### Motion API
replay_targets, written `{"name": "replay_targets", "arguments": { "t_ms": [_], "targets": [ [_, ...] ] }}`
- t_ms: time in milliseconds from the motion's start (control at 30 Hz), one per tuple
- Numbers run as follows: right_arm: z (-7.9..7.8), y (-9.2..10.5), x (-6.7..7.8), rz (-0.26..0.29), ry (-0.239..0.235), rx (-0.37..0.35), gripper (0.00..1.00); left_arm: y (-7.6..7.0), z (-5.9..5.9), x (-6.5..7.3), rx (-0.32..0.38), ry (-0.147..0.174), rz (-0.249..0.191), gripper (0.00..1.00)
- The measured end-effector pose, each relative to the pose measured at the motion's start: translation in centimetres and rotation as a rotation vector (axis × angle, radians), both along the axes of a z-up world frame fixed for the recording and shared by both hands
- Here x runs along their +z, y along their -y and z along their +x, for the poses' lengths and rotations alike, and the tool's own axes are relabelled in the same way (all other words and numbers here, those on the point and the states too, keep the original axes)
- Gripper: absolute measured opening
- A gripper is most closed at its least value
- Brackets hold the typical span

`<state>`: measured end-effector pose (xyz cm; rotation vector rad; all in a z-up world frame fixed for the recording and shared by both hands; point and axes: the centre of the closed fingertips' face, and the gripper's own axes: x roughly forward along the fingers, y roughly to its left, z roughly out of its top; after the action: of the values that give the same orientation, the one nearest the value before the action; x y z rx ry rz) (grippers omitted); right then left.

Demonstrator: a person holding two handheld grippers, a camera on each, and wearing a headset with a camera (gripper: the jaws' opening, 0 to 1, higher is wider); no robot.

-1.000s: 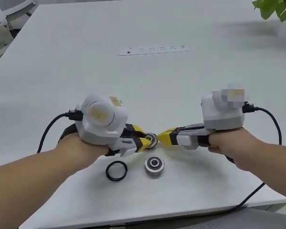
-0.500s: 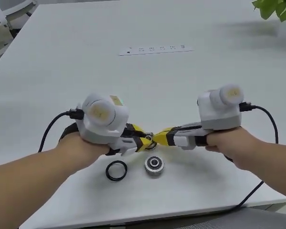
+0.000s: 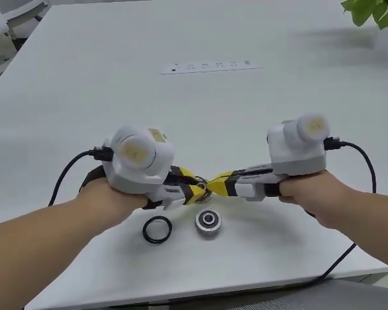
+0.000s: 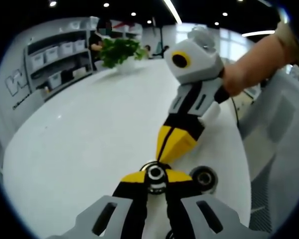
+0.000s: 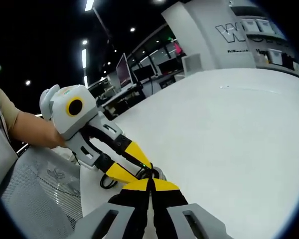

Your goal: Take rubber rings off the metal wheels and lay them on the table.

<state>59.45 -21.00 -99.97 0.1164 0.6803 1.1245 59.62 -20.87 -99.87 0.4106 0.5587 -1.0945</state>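
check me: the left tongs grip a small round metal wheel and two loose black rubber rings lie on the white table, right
Only one loose black rubber ring lies on the white table, beside a second metal wheel; the head view shows it. The left tongs do grip a small round metal wheel.

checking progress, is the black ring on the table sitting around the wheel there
No, the black ring lies flat beside the metal wheel, apart from it.

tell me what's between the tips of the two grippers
A metal wheel. The left gripper is clamped on it, and the right gripper, its tips closed, reaches the wheel's rim. The left gripper view shows this best.
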Motion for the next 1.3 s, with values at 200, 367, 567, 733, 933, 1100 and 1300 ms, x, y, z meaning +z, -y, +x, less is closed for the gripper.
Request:
{"name": "replay_targets", "arguments": {
  "t_ms": [200,367,567,733,933,1100,1300],
  "targets": [
    [0.0,-0.1,0.3,0.005,-0.003,-0.004,0.00,0.0,-0.2,0.1,0.001,-0.016,-0.007,0.14],
    [0.0,-0.2,0.6,0.009,-0.001,-0.003,0.00,-0.2,-0.6,0.7,0.001,-0.026,-0.022,0.15],
    [0.1,-0.2,1.3,0.022,0.001,-0.010,0.00,-0.5,-0.8,1.4,0.004,-0.040,-0.055,0.21],
    [-0.1,-0.3,2.2,0.035,0.004,-0.011,0.00,-1.0,-1.3,2.6,0.007,-0.049,-0.084,0.25],
    [-0.7,-0.5,3.1,0.041,0.013,-0.006,0.00,-1.9,-1.5,3.8,0.012,-0.041,-0.098,0.32],
    [-1.1,-0.8,3.9,0.047,0.021,0.003,0.00,-2.6,-1.8,5.0,0.022,-0.033,-0.123,0.37],
    [-1.6,-1.2,4.7,0.059,0.025,0.013,0.00,-3.4,-2.8,6.7,0.028,-0.019,-0.147,0.44]
  ]
}}
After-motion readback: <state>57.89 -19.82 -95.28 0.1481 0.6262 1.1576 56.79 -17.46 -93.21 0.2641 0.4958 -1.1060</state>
